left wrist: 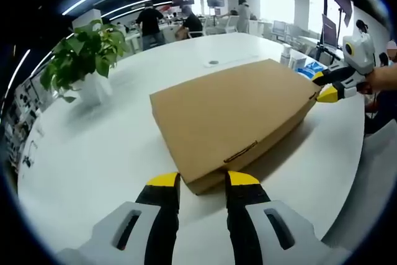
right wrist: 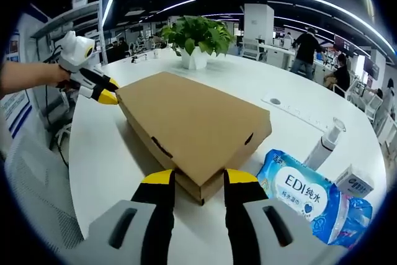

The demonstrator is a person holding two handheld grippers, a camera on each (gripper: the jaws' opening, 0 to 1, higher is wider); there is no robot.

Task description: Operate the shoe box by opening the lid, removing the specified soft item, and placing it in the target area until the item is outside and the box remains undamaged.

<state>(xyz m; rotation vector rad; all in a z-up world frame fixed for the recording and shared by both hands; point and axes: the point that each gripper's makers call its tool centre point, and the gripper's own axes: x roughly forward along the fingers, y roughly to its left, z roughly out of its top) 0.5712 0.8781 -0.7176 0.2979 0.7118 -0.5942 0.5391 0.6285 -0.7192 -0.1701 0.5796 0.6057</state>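
Two hand-held grippers frame the closed box (left wrist: pixel 232 119) lying flat on the white bench (left wrist: pixel 93 159): the left hand-held gripper (left wrist: pixel 203 179) and right hand-held gripper (right wrist: pixel 196 177) each stand open at opposite corners, gripping nothing. Wipes (right wrist: pixel 307 200) lie near the right one.

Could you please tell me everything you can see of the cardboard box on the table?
The cardboard box is flat, plain brown and corrugated-looking, lying closed on the white table, its lid down and small tab slots in its side walls. It looks undamaged. The left tool brackets one corner and the right tool the opposite corner, both open around the edges. A blue wipes pack lies beside it, apart.
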